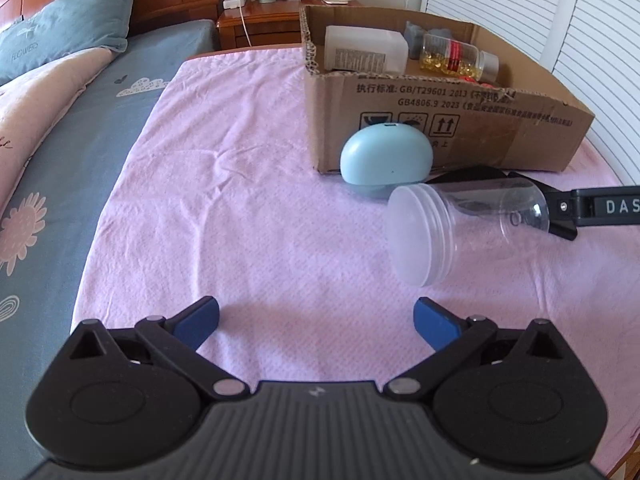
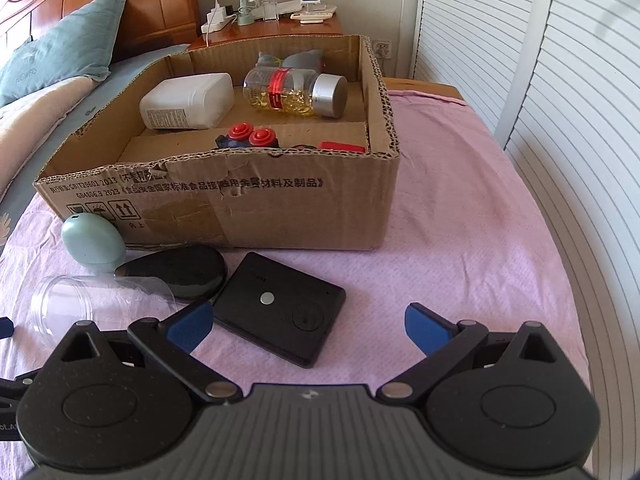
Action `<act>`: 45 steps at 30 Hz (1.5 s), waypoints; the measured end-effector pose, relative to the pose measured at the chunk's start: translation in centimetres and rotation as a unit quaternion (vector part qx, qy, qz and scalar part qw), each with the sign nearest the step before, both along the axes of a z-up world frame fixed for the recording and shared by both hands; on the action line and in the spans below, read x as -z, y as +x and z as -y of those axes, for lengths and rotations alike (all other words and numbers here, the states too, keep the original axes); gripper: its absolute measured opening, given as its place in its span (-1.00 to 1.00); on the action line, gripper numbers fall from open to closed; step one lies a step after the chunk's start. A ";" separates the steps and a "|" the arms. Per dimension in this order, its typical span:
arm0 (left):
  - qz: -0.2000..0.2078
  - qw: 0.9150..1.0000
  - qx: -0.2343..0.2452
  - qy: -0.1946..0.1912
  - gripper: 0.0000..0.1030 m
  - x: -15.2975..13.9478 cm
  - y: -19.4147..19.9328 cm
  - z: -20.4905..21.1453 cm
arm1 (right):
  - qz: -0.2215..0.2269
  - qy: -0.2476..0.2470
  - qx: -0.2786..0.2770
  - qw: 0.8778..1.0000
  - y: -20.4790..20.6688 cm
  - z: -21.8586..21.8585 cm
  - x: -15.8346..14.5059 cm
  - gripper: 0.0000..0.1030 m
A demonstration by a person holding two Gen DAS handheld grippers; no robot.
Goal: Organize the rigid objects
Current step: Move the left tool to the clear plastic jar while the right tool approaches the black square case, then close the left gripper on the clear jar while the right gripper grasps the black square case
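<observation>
Though rigid, clear ribbed jar (image 1: 460,232)

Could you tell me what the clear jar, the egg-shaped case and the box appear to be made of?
Clear jar: probably transparent plastic; see-through wall, frosted lid. Egg-shaped case: likely matte, smooth pale-blue plastic with soft highlights. Box: brown corrugated cardboard; fluting shows along its torn rim.

1. Cloth (image 2: 460,208): pink, waffle-textured.
2. Box (image 2: 280,216): brown, black print.
3. Egg (image 2: 93,245): pale green-blue.
4. Jar (image 1: 460,232): clear.
5. Pads (image 2: 188,326): blue.
6. Sheet (image 1: 60,168): blue-grey, flower and cloud pattern.
</observation>
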State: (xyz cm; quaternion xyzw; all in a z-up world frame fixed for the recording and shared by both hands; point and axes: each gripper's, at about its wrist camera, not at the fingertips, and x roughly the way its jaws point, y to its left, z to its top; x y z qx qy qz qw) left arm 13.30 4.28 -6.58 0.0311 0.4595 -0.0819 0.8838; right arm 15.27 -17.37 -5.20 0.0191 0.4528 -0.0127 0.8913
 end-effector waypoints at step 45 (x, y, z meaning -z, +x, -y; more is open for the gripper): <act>0.017 0.996 0.073 -0.049 0.99 -1.8 1.1 7.0 | 0.028 -0.033 -0.042 0.998 -3.2 4.1 1.7 1.00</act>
